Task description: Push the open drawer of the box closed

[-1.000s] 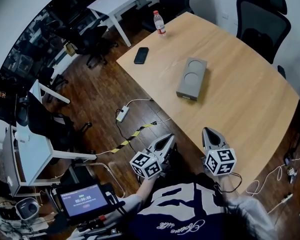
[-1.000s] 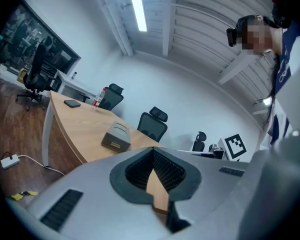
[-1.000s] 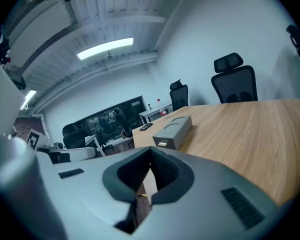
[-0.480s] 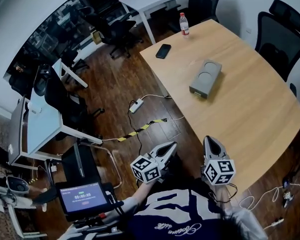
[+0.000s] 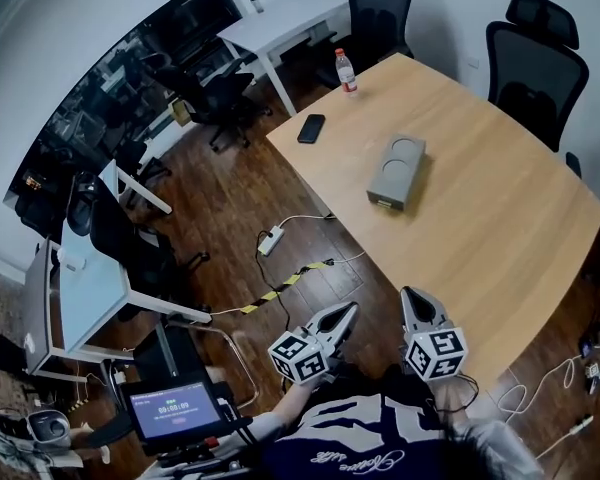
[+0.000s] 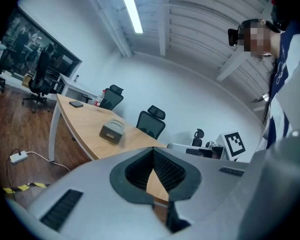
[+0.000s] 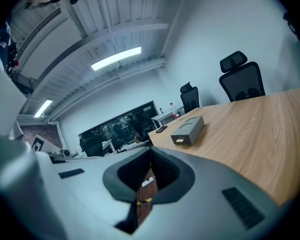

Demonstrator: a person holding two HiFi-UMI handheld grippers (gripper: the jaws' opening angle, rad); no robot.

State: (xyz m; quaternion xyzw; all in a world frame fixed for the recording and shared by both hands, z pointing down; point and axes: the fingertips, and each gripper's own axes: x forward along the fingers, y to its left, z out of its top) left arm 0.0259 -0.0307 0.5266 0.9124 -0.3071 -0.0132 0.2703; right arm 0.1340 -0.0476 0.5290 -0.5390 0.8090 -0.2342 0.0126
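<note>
Change: the head view swings, yet both grippers stay low by the person's chest, so the push looks unstarted.
Box: the box (image 5: 396,172) sits mid-table (image 5: 500,238), well apart from both grippers, drawer end facing the person.
Left gripper (image 5: 346,311): jaws pressed together, empty.
Right gripper (image 5: 412,294): jaws pressed together, empty, aimed over the table.

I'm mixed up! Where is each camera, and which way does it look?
Head view: on the head, looking down at table, box, left tool, right tool, shirt.
Left gripper view: on left tool, along shut jaws toward table; shirt at right.
Right gripper view: on right tool, along shut jaws across table.
Shared: all show the box.
</note>
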